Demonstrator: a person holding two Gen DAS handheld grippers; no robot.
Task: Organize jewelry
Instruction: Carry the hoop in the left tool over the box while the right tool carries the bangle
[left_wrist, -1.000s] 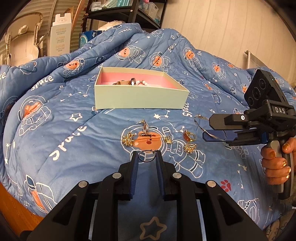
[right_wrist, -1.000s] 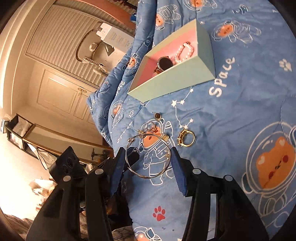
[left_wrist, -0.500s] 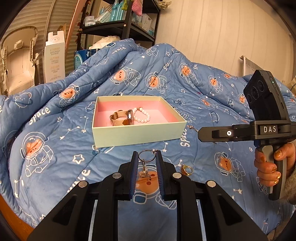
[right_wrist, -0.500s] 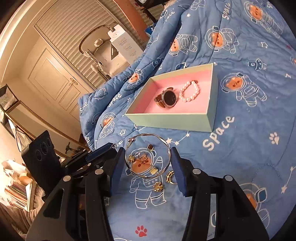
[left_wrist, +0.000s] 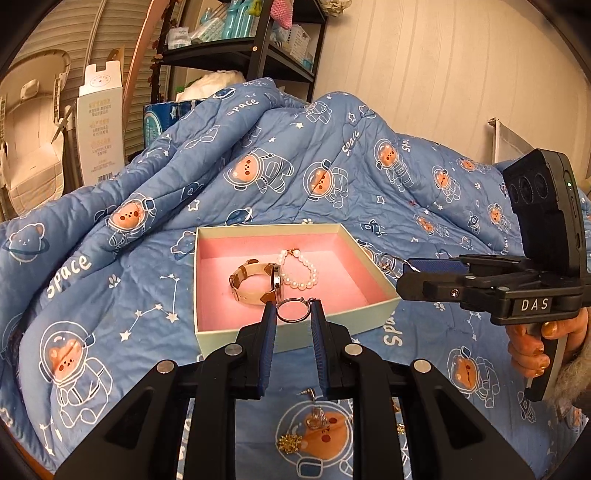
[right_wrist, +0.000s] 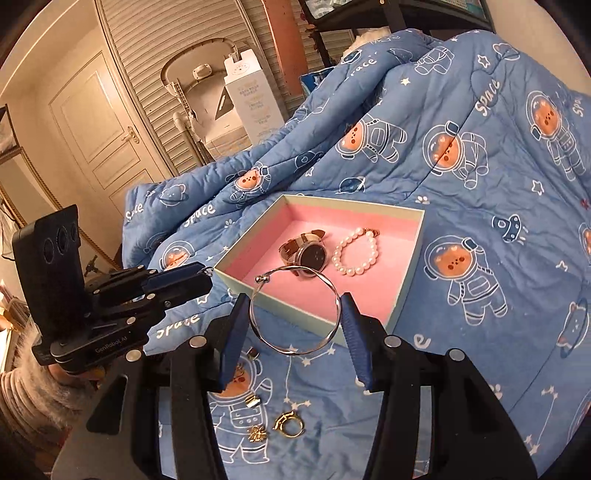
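A pale green box (left_wrist: 295, 334) with a pink lining sits on the blue quilt and holds a watch (left_wrist: 258, 284) and a pearl bracelet (left_wrist: 301, 271). My left gripper (left_wrist: 293, 314) is shut on a small silver hoop earring (left_wrist: 293, 311), held just over the box's near wall. My right gripper (right_wrist: 295, 314) is shut on a thin silver bangle (right_wrist: 295, 314), raised above the box's (right_wrist: 412, 295) near corner. From the left wrist view the right gripper (left_wrist: 406, 273) hangs beside the box's right wall. Loose gold pieces (right_wrist: 290, 424) lie on the quilt below.
Gold earrings and a ring (left_wrist: 317, 419) lie on the quilt (left_wrist: 110, 258) near the front. A bunched fold of quilt rises behind the box. A white carton (left_wrist: 99, 122) and a black shelf (left_wrist: 240, 48) stand at the back. A hand (left_wrist: 532, 350) grips the right handle.
Both grippers rose and moved forward from the loose jewelry to the box, each carrying its piece. The right gripper rolled so the bangle now lies nearly level.
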